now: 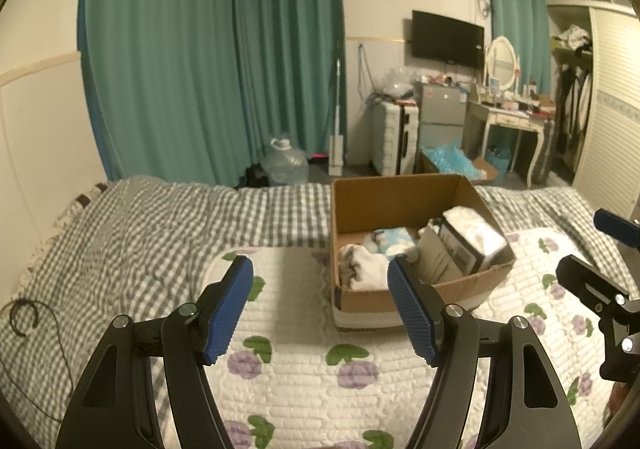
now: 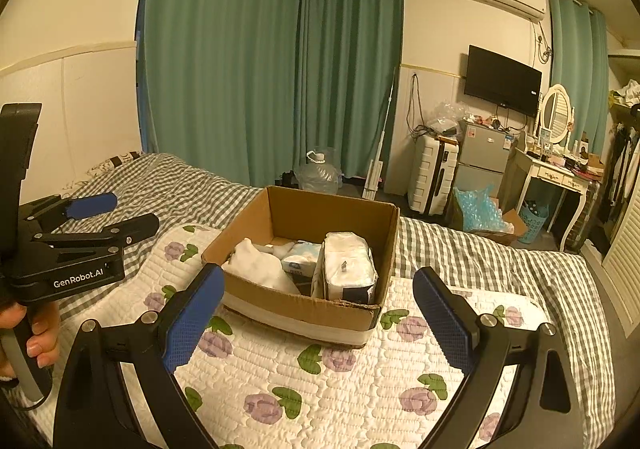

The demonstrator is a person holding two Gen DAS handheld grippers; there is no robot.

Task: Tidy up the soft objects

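An open cardboard box (image 2: 352,319) sits on a white flowered quilt (image 2: 340,381) on the bed; it also shows in the left wrist view (image 1: 408,201). Inside lie a white cloth (image 2: 260,263), a blue-and-white tissue pack (image 2: 300,259) and a large wrapped tissue pack (image 2: 348,265). My right gripper (image 2: 320,289) is open and empty, just short of the box's near wall. My left gripper (image 1: 320,281) is open and empty, to the left of the box; it also shows in the right wrist view (image 2: 104,213).
A grey checked blanket (image 1: 140,221) covers the bed. Beyond it stand a water jug (image 1: 286,163), a white suitcase (image 1: 396,137), a small fridge (image 1: 440,117), a box of blue plastic (image 1: 456,163) and a dressing table (image 1: 516,121). A black cable (image 1: 24,317) lies at left.
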